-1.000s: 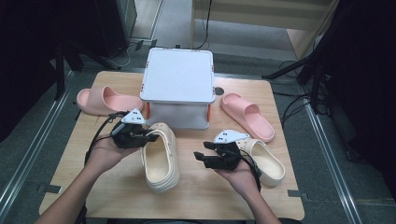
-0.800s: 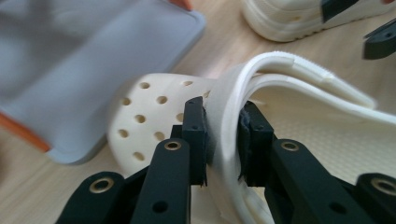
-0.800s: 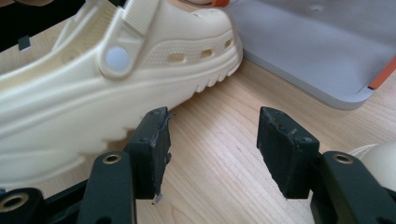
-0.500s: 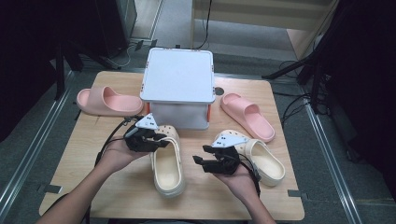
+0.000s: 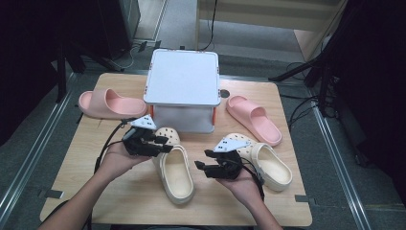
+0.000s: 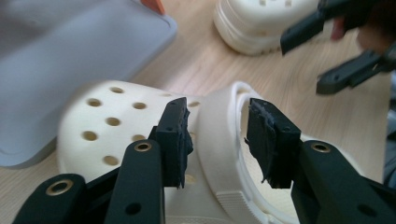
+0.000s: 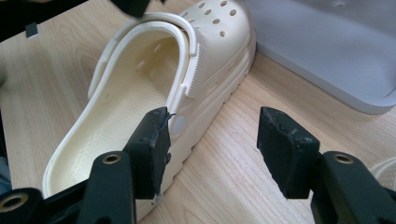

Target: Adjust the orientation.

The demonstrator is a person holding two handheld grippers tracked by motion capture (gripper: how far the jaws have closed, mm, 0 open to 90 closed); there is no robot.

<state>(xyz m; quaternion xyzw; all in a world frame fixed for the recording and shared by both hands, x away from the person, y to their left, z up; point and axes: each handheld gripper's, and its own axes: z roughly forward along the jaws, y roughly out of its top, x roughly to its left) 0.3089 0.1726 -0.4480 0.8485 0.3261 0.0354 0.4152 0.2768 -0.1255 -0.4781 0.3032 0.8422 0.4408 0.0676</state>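
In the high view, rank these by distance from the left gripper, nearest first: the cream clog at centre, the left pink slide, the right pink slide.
1. The cream clog, right at the left gripper, whose jaws have just been opening astride its strap.
2. The left pink slide, up and to the left, by the table's left edge.
3. The right pink slide, far across, beyond the grey box.

I see a matt, foam-like cream clog (image 5: 174,175), perforated at the toe, on a pale wood-grain bench (image 5: 95,191); the rubbery black fingers (image 6: 176,140) look frayed.
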